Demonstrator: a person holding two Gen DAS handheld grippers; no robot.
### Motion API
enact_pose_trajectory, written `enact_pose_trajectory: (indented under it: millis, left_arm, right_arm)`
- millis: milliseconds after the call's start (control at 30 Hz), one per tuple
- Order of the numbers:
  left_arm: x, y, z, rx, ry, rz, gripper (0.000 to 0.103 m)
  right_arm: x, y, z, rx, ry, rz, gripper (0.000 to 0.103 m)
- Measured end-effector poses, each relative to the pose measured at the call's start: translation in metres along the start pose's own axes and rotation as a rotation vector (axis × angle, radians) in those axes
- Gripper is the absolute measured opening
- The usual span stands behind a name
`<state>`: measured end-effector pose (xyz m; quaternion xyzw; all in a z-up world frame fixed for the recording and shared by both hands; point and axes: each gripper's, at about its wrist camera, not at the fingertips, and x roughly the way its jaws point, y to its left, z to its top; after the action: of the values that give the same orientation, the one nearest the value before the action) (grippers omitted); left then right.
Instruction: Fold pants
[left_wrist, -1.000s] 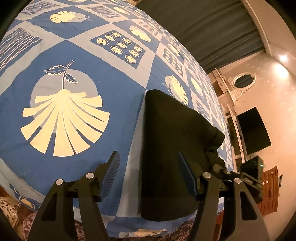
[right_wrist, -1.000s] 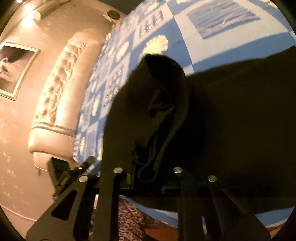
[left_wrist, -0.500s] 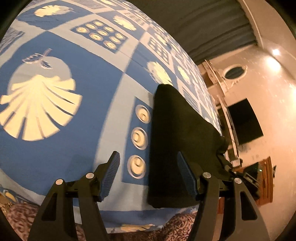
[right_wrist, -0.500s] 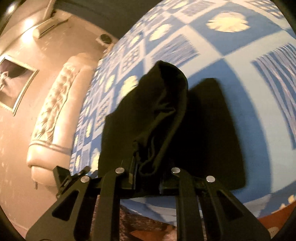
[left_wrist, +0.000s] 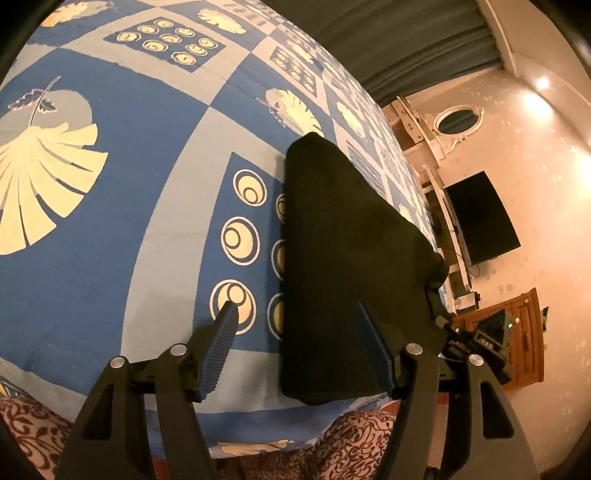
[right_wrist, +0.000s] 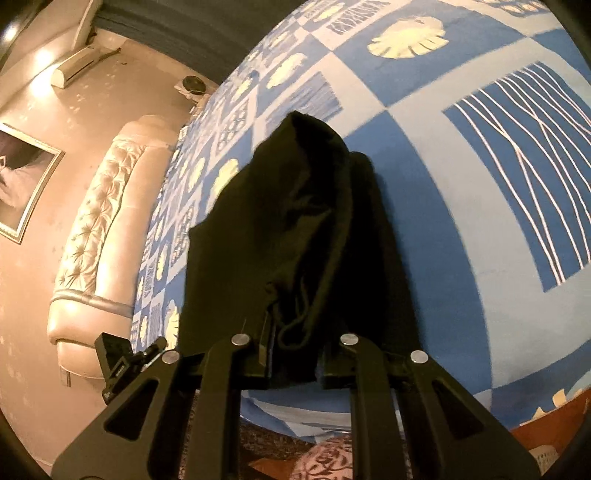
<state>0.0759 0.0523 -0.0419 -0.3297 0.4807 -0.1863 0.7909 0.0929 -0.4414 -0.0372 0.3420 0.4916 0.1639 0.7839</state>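
The black pants (left_wrist: 343, 258) lie folded into a long narrow stack on the blue patterned bedspread (left_wrist: 122, 206). My left gripper (left_wrist: 299, 332) is open and empty, its right finger over the pants' near left part, its left finger over the bedspread. In the right wrist view my right gripper (right_wrist: 293, 363) is shut on the waistband end of the pants (right_wrist: 295, 240), with the drawstring hanging near the fingers. The right gripper also shows in the left wrist view (left_wrist: 476, 338) at the pants' right edge.
The bed's near edge (left_wrist: 258, 432) drops to a patterned cloth below. A padded cream headboard (right_wrist: 99, 236) stands at the left in the right wrist view. A dark TV (left_wrist: 480, 218) and wooden cabinet (left_wrist: 517, 328) stand beyond the bed.
Both grippers have moved across the bed with the pants; the bedspread pattern has shifted under them. The right gripper kept its hold and lifted its end. The left stayed open.
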Motion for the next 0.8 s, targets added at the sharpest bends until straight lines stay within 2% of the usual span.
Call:
enact_pose_trajectory:
  millis: [367,533,567,600,633,667,700,800]
  left_arm:
    - [0.002,0.008,-0.001,-0.028,0.005,-0.03,0.065]
    - [0.003,0.009,-0.003,-0.033,0.014,-0.04,0.065]
    - [0.004,0.009,-0.003,-0.035,0.019,-0.044,0.065]
    - [0.006,0.01,-0.004,-0.038,0.027,-0.047,0.065]
    - [0.007,0.009,-0.005,-0.041,0.031,-0.05,0.065]
    - [0.008,0.009,-0.006,-0.045,0.036,-0.055,0.065]
    - [0.011,0.01,-0.007,-0.054,0.044,-0.063,0.065]
    - [0.016,0.01,-0.01,-0.071,0.053,-0.078,0.065]
  right_arm:
    - [0.002,-0.013,-0.006,0.061,0.015,0.031,0.016]
    - [-0.014,-0.029,-0.004,0.11,-0.007,0.044,0.023]
    - [-0.019,-0.033,-0.003,0.126,-0.013,0.052,0.032]
    - [-0.027,-0.038,-0.003,0.15,-0.024,0.051,0.055]
    - [-0.032,-0.039,-0.003,0.156,-0.031,0.033,0.067]
    - [-0.035,-0.04,-0.004,0.153,-0.037,0.018,0.076]
    - [-0.038,-0.041,-0.004,0.147,-0.046,0.014,0.076]
    - [-0.034,-0.049,-0.007,0.2,-0.044,0.093,0.078]
